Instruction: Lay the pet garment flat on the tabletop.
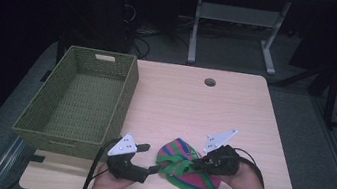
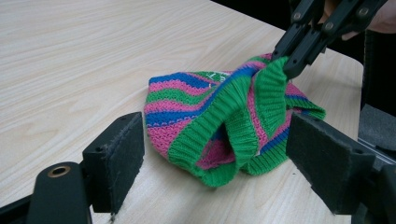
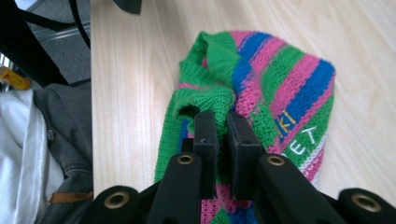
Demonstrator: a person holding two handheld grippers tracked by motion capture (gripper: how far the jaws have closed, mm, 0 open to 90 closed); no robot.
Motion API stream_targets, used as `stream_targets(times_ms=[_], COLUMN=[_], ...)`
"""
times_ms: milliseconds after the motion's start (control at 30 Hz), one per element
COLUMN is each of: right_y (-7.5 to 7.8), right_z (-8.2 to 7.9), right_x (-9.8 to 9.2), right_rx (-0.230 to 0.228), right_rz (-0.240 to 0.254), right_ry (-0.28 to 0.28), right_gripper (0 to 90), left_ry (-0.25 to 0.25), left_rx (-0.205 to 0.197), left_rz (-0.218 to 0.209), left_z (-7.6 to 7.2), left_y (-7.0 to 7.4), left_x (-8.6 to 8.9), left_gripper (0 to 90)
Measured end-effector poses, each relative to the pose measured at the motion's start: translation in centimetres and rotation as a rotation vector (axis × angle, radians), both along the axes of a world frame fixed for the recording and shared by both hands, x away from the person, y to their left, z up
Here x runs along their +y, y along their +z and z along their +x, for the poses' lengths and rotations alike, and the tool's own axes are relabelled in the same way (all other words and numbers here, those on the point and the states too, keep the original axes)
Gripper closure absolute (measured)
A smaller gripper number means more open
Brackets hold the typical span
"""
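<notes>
A knit hat [image 1: 184,170] striped pink, green and blue lies on the wooden table [image 1: 195,103] near its front edge. My right gripper [image 1: 195,164] comes in from the right and is shut on the hat's green ribbed rim [image 3: 205,100], which is lifted a little off the wood. In the right gripper view the two pads [image 3: 205,135] stand close together with the knit pinched between them. My left gripper [image 1: 149,159] rests just left of the hat, open. Its wide-set pads [image 2: 116,158] frame the hat [image 2: 205,107] without touching it. The right gripper [image 2: 299,51] grips the rim at the top right of the left gripper view.
An empty green woven basket [image 1: 129,88] stands on the table's left side, close behind my left gripper. A round cable hole [image 1: 210,82] sits near the far edge. Desk legs and cables stand on the floor beyond the table.
</notes>
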State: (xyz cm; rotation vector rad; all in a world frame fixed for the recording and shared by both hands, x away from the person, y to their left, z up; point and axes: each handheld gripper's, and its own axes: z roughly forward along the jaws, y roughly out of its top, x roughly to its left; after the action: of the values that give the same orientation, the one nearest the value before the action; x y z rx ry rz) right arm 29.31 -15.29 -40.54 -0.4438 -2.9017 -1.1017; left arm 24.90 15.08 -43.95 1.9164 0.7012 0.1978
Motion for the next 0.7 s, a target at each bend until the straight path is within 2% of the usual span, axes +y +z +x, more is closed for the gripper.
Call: stream_targets(times_ms=[167, 400, 567, 633, 700], right_y=[1.0, 2.4, 3.1, 3.1, 3.0], right_z=[0.0, 0.4, 0.9, 1.1, 1.3], right_x=[-0.5, -1.4, -2.2, -2.4, -2.6], right_rx=[0.003, -0.020, -0.006, 0.009, 0.001], right_rz=[0.041, 0.090, 0.143, 0.152, 0.136], right_ry=[-0.016, -0.021, -0.031, -0.036, -0.036], right_gripper=[83.4, 83.4, 83.4, 83.4, 83.4], left_ry=[-0.003, -0.012, -0.025, -0.030, -0.034], left_rx=[0.000, 0.002, 0.009, 0.010, 0.009], left_rz=[0.001, -0.005, -0.003, 0.002, 0.003], left_z=[0.0, 0.0, 0.1, 0.2, 0.2], left_y=[0.0, 0.0, -0.1, -0.2, -0.2], left_x=[0.0, -0.1, -0.2, -0.4, -0.5], left_gripper=[19.2, 19.2, 19.3, 19.3, 19.3])
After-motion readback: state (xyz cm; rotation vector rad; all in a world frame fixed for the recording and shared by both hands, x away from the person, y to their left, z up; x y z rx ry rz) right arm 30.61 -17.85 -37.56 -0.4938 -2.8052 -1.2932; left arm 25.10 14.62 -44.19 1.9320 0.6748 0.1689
